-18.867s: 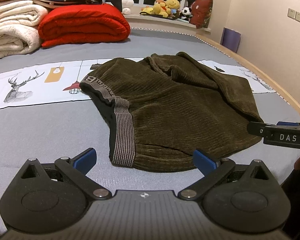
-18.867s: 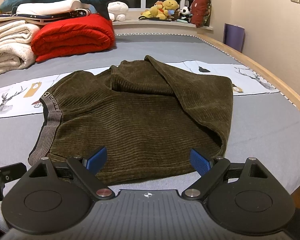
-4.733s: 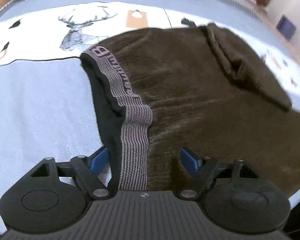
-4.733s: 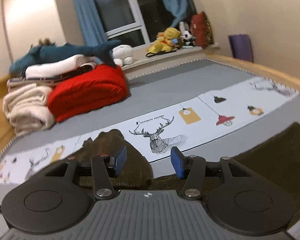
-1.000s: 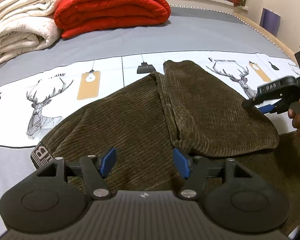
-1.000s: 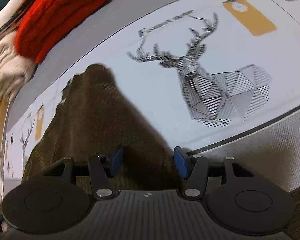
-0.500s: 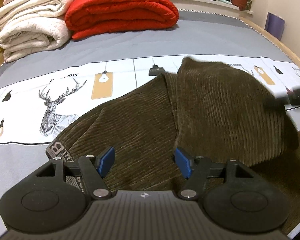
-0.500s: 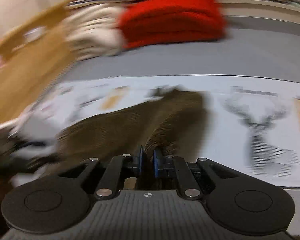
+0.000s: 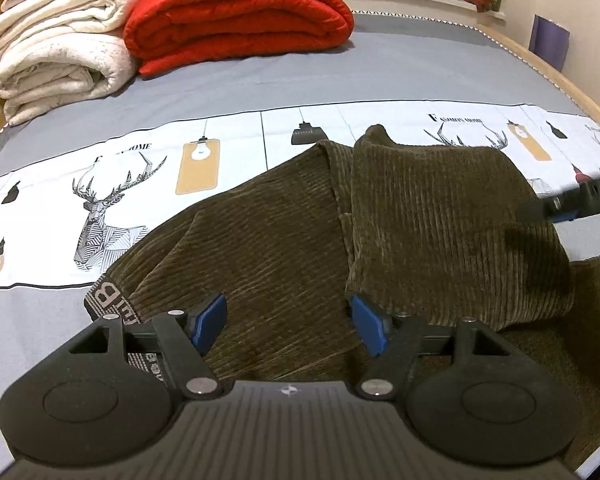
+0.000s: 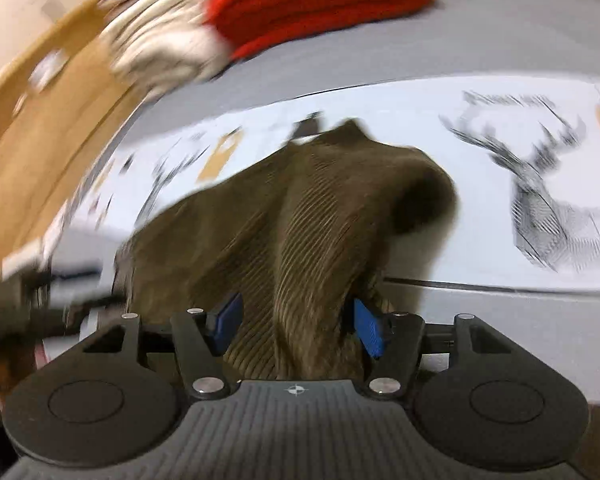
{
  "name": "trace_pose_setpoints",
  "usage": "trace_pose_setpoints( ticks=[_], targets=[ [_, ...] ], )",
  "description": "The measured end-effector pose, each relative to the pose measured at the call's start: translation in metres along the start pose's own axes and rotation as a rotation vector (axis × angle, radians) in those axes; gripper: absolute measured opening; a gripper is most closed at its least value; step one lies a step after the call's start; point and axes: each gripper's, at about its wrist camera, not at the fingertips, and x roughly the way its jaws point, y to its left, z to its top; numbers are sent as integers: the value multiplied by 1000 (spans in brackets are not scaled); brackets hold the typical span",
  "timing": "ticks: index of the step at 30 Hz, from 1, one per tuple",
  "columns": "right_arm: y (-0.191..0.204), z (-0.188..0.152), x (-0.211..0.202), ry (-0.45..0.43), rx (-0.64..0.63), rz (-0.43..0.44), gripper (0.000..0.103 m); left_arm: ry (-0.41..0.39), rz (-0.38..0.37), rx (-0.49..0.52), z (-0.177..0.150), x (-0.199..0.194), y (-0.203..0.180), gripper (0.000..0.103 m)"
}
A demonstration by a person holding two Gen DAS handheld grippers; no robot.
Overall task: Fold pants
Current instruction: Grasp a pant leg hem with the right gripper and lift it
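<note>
While right gripper jaws spread, corduroy pants fold sits loose between pads, mid-bed. Left gripper wide, grasping nothing, hovers near waistband. I lift clear without snagging.

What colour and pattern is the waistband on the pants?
Grey with dark lettering, a large "B" showing, on the waistband of the olive corduroy pants; clearest in the left wrist view.
</note>
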Motion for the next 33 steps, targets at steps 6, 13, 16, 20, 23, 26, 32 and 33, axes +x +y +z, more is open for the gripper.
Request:
trace_pose_setpoints(
  ticks=[6,13,16,20,23,26,32,33],
  targets=[
    [-36,13,15,-60,239,-8,63,4,-8,6,3,5,-6,75],
    [-57,22,38,-122,394,-45,63,12,-9,22,4,9,-13,75],
    [-63,26,46,-138,428,-69,58,16,-7,19,5,11,-12,75],
    [-64,28,48,-174,434,-107,39,21,-5,18,5,13,-10,75],
    [-59,31,48,-184,385,-89,11,23,-4,24,4,15,-10,75],
    [-49,34,43,-200,305,-106,10,23,-3,26,5,16,-10,75],
    [-24,41,-7,-339,135,-106,8,16,0,13,9,17,-6,75],
    [-24,41,-21,-389,134,-110,8,14,0,15,10,17,-5,75]
  ],
)
